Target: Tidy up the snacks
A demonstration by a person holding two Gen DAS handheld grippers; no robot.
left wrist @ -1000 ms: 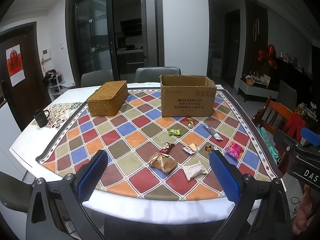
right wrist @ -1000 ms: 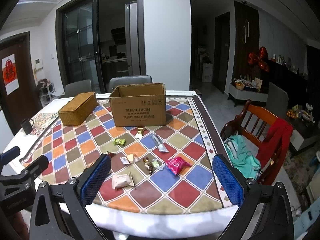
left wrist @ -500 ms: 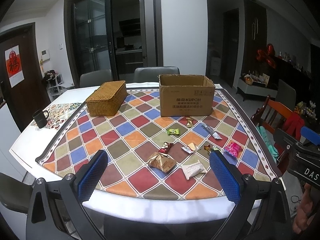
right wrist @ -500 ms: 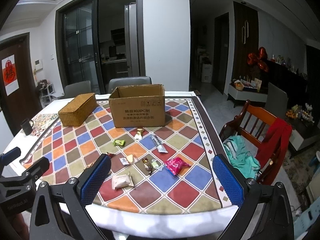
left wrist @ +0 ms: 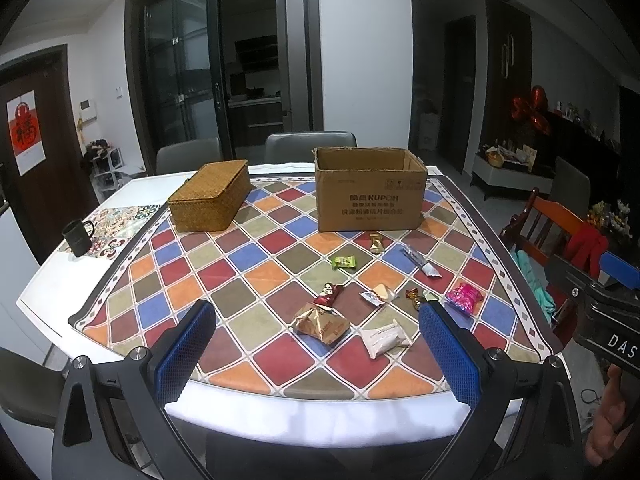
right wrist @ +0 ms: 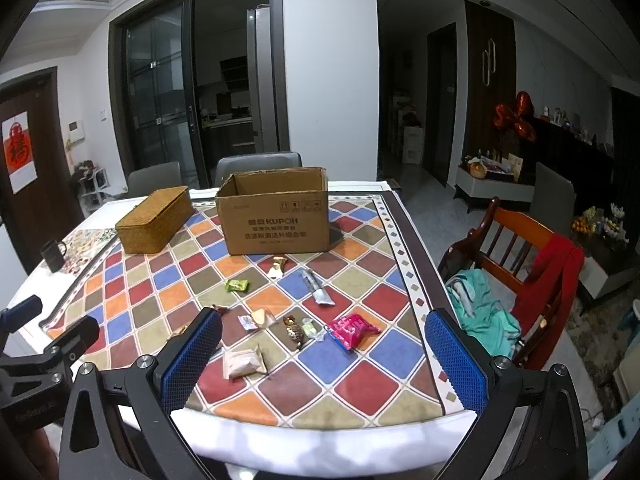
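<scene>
We hold both grippers, left gripper (left wrist: 316, 354) and right gripper (right wrist: 322, 356), with jaws apart, empty; the white packet (left wrist: 385, 338) near the tablecloth's (left wrist: 224, 288) front edge looks light and crinkly (pinch its flat middle).

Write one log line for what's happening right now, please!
stage: start | left gripper: open, empty | right gripper: open, empty | snacks: loose on table | cardboard box: open

A white table (left wrist: 48, 280) carries a diamond-patterned cloth (left wrist: 248, 256) of many colours. On the cloth stand an open cardboard box (left wrist: 370, 200) and a woven basket (left wrist: 210, 196), with small snack packets (left wrist: 320, 322) scattered nearer the front edge. A dark mug (left wrist: 78, 237) sits on a patterned mat (left wrist: 124, 220) at the left
</scene>
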